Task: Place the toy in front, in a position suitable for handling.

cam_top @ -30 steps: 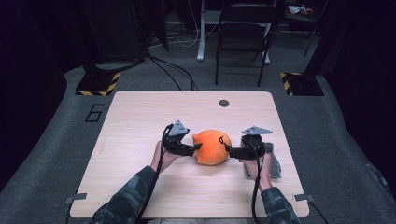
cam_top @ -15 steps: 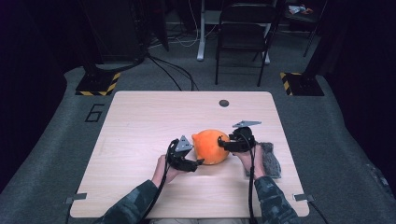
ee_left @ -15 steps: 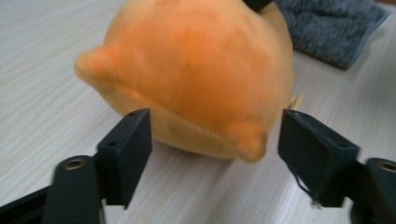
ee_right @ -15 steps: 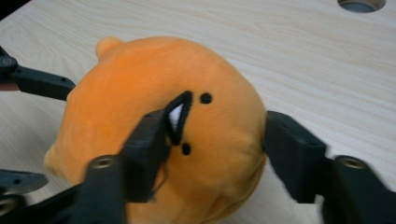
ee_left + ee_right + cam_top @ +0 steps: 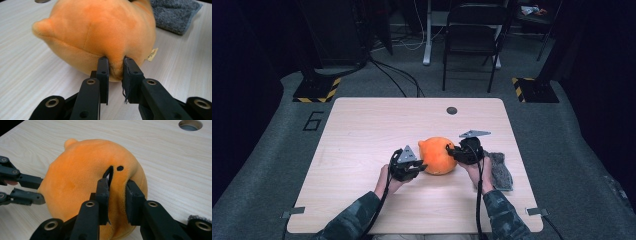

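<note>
Orange plush toy (image 5: 438,155) sits squarely between your hands: left gripper (image 5: 115,71) pinches a fold low on its near side, right gripper (image 5: 117,192) pinches its face.

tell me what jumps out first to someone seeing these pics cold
The bright orange plush toy near the middle of the pale wooden table grabs the eye first. Both hand-held claws pinch folds of its fabric: the left claw at its lower edge, the right claw near a small black dot on it. A grey cloth lies on the table just right of the toy.
</note>
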The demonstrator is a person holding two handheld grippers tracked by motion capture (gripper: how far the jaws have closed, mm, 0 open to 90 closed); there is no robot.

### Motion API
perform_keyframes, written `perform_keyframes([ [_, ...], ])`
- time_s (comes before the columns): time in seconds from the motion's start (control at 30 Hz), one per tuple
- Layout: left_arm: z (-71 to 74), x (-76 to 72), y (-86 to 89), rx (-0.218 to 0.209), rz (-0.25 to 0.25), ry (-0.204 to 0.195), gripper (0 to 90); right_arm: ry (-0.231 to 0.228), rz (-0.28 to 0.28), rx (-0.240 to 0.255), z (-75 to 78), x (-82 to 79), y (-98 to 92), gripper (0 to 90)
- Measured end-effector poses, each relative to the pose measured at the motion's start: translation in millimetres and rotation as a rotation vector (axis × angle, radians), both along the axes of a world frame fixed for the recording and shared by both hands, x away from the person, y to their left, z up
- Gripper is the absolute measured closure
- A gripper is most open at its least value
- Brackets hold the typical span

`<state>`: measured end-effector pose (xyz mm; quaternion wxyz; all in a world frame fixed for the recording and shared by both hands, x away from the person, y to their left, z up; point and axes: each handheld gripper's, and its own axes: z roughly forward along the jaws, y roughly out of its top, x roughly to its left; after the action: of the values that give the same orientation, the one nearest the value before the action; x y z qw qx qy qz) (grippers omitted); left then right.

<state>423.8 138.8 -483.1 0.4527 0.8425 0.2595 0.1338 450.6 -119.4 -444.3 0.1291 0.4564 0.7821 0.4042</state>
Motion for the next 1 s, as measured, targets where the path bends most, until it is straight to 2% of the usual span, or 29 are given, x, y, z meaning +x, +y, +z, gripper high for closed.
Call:
perform_keyframes([
  [0.13,6.7,6.7,10.6,-0.026,0.014,-0.002,77.4,-0.016,-0.014,0.015,8.6,-7.2,1.6,75.1],
  [0.2,6.6,10.2,14.6,-0.043,0.029,0.013,77.7,-0.017,-0.02,0.005,9.4,-9.7,3.5,74.9],
  [0.33,-5.7,17.9,15.9,-0.036,0.037,0.061,77.3,0.022,-0.018,-0.027,-4.9,-6.1,7.2,73.3],
  [0.4,-6.0,18.1,15.4,-0.033,0.04,0.05,75.8,0.023,-0.023,-0.01,-8.9,-4.3,7.2,70.9],
  [0.43,-5.3,17.4,14.7,-0.03,0.039,0.044,74.1,0.015,-0.018,-0.02,-7.4,-3.8,6.8,68.9],
  [0.53,-3.5,16.3,13.5,-0.011,0.046,0.024,62.9,0.015,-0.021,-0.01,-4.0,-5.3,3.8,59.0],
  [0.6,-2.5,15.0,11.6,-0.003,0.05,0.012,53.2,0.001,-0.023,-0.009,-2.0,-5.1,0.2,49.0],
  [0.63,-2.4,14.7,10.0,0.002,0.046,0.006,49.8,0.008,-0.025,-0.003,-0.6,-5.8,-0.6,45.3],
  [0.67,-2.2,13.9,8.8,0.007,0.046,0.007,47.3,-0.011,-0.028,-0.004,1.6,-6.5,-2.5,39.0],
  [0.7,-2.2,13.3,6.8,0.013,0.049,-0.009,45.0,-0.02,-0.036,-0.004,3.0,-7.1,-3.5,35.4],
  [0.83,-2.1,15.0,3.9,-0.002,0.05,-0.021,39.6,-0.046,-0.052,0.009,7.8,-9.3,-13.2,26.2],
  [0.9,-2.1,16.1,4.2,-0.007,0.05,-0.01,36.5,-0.049,-0.054,0.009,6.6,-11.1,-22.5,23.0],
  [0.97,-2.4,16.9,4.6,-0.015,0.047,0.001,32.2,-0.078,-0.069,-0.037,4.9,-13.6,-32.7,20.1],
  [1.0,-2.3,17.4,4.4,-0.01,0.043,0.005,29.9,-0.066,-0.078,-0.033,5.0,-14.9,-37.9,18.3],
])
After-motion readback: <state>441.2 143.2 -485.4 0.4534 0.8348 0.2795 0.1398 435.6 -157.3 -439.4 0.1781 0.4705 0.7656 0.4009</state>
